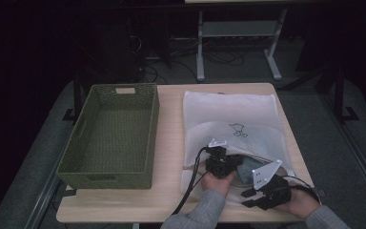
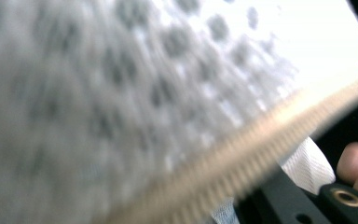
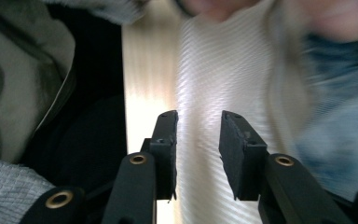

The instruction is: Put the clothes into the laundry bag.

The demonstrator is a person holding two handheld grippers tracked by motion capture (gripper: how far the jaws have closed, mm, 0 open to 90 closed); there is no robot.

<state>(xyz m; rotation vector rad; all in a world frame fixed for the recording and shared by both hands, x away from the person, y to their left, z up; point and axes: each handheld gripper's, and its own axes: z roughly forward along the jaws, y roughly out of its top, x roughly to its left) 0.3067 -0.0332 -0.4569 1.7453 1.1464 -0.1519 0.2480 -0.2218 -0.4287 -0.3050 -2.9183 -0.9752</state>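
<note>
White mesh zippered laundry bag (image 1: 228, 114) at table's (image 1: 171, 200) near right edge; left gripper (image 1: 223, 162) buried in its mouth, jaw state cannot be told; right gripper (image 3: 198, 135) parted, empty; risk: zipper snagging, blue garment (image 1: 250, 167) slipping out.

No words, brand names or numbers can be read anywhere. The one mark is a small dark outline emblem printed on the white mesh bag (image 1: 233, 125), seen in the high view near the middle of its upper face; it is a drawn figure with no legible letters, too small to tell what it depicts. The green basket (image 1: 110, 138) bears no label that can be read.
</note>
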